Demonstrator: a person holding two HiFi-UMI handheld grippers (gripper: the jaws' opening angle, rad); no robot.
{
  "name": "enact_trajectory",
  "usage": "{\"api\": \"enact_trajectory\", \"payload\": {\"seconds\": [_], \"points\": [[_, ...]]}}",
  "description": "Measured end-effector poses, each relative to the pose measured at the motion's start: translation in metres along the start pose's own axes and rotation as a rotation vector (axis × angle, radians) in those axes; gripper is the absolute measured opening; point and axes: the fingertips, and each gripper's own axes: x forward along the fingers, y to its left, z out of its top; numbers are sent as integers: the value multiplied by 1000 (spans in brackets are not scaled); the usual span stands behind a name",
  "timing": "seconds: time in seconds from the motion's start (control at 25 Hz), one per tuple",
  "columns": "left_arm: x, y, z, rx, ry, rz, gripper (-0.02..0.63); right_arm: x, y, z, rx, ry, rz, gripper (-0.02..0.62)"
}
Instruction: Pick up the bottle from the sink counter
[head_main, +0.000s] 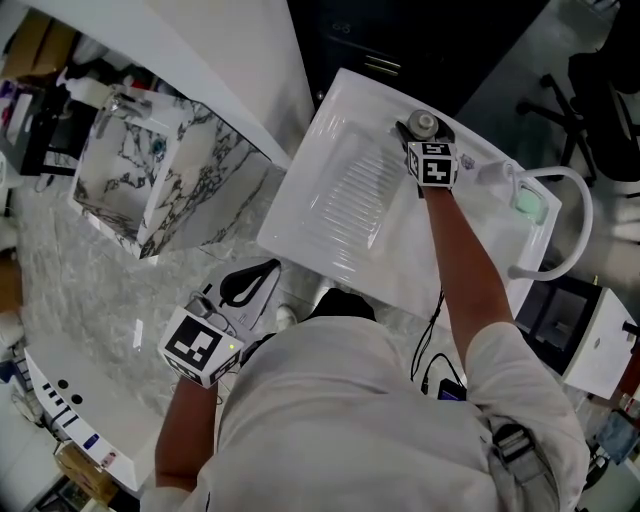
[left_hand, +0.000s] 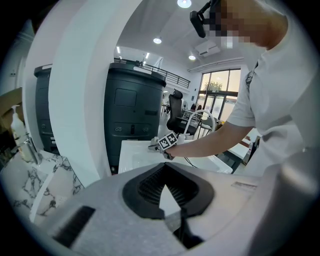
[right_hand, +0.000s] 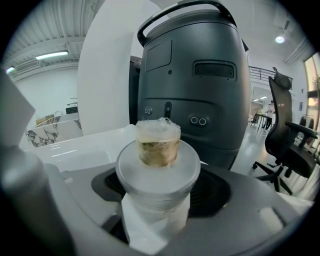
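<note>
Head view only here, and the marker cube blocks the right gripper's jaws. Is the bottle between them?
Observer: Yes. In the right gripper view the bottle stands upright between the right gripper's jaws. The jaws are apart and don't look to be pressing on it.
Operator: What's the top of the bottle like?
Observer: It has a wide flat white collar, with a narrower clear cap above it that looks brownish inside.
Operator: Is the left gripper carrying anything?
Observer: No. The left gripper view shows the left gripper's jaw tips together with nothing held.
</note>
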Motion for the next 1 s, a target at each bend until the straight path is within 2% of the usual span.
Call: {"api": "enact_trajectory", "payload": {"seconds": [0.44,1.0], "points": [[-5,-9,1,6,-18,-31,6,-25,5,6,24,-3,16,350],[-33,-24,-10,33,-59,-105,6,-93,32,36,14,-29,31,350]]}}
